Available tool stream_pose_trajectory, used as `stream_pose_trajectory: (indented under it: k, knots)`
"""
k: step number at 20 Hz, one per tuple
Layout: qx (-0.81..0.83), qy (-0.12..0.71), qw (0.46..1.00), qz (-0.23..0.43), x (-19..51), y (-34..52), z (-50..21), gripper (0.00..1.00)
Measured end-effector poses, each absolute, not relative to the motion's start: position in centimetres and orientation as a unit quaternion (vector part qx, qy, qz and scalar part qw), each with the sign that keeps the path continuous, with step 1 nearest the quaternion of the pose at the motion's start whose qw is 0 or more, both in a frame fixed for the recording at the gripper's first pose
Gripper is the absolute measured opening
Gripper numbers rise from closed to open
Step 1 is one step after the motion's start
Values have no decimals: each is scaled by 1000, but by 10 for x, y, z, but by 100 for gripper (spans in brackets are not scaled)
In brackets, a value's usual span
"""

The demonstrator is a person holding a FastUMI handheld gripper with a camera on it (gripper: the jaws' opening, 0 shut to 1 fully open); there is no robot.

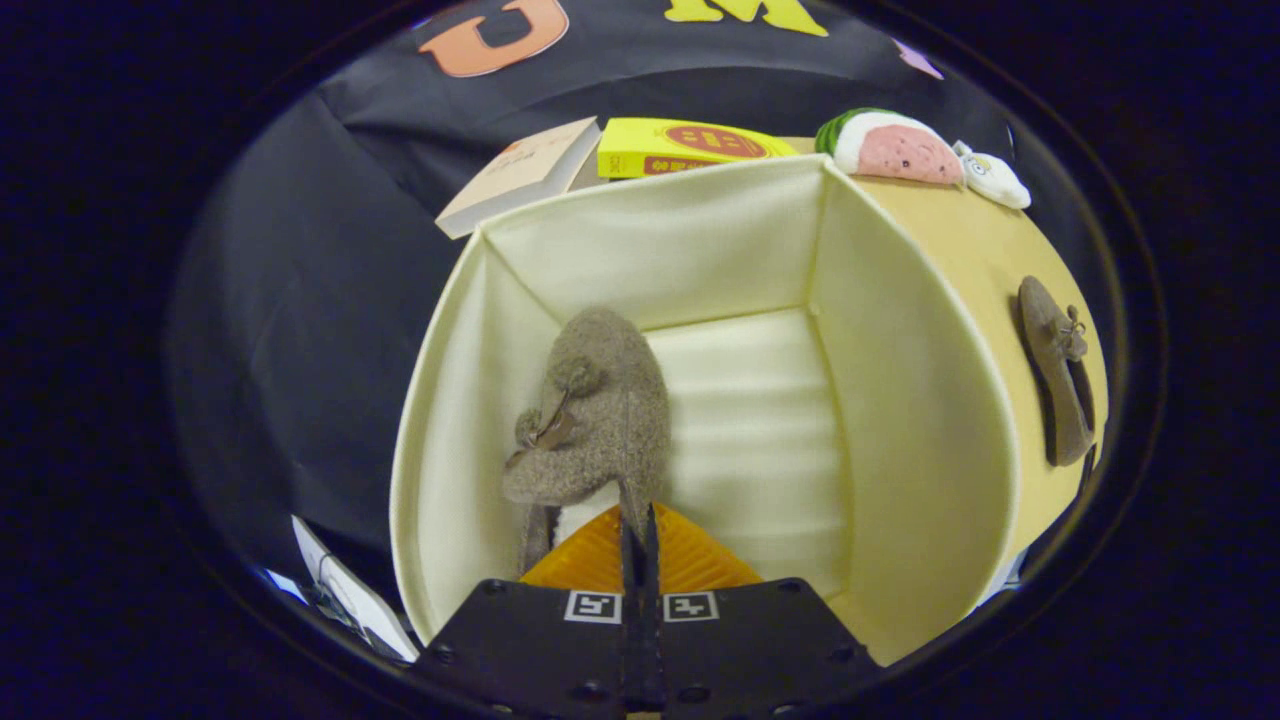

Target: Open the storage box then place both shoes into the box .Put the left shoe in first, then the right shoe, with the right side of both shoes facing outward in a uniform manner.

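Note:
The cream fabric storage box (700, 225) stands open just ahead of my fingers. One grey-brown felt shoe (600, 410) with a small bow is inside it, leaning against the box's left wall with its toe toward the far wall. My gripper (638, 522) is down in the box and shut, pinching the thin rim at the shoe's heel. The second matching shoe (1055, 375) lies on the yellow table (960, 250) outside the box, beyond its right wall.
Behind the box lie a pale book (520, 175) and a flat yellow carton (680, 148). A pink-and-green plush toy (895, 148) and a small white toy (992, 176) sit at the back right. Some white papers (345, 595) lie left of the box, near my fingers.

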State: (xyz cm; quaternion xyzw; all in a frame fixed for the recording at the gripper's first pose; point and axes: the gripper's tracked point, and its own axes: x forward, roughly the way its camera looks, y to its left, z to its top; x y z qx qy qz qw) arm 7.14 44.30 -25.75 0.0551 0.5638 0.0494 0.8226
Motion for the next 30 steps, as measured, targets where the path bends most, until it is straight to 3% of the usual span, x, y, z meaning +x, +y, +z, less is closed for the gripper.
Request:
stream_pose_trajectory:
  k: [4,6,16,24,27,30]
  knots:
    - [39,572,817,63,73,443,-269,2]
    - [43,578,812,74,71,441,-268,11]
    - [28,556,822,120,51,412,-186,85]
    - [-15,518,850,100,50,327,-113,89]
    - [-14,532,842,86,56,280,-121,91]
    - [-25,539,841,32,78,205,-142,91]
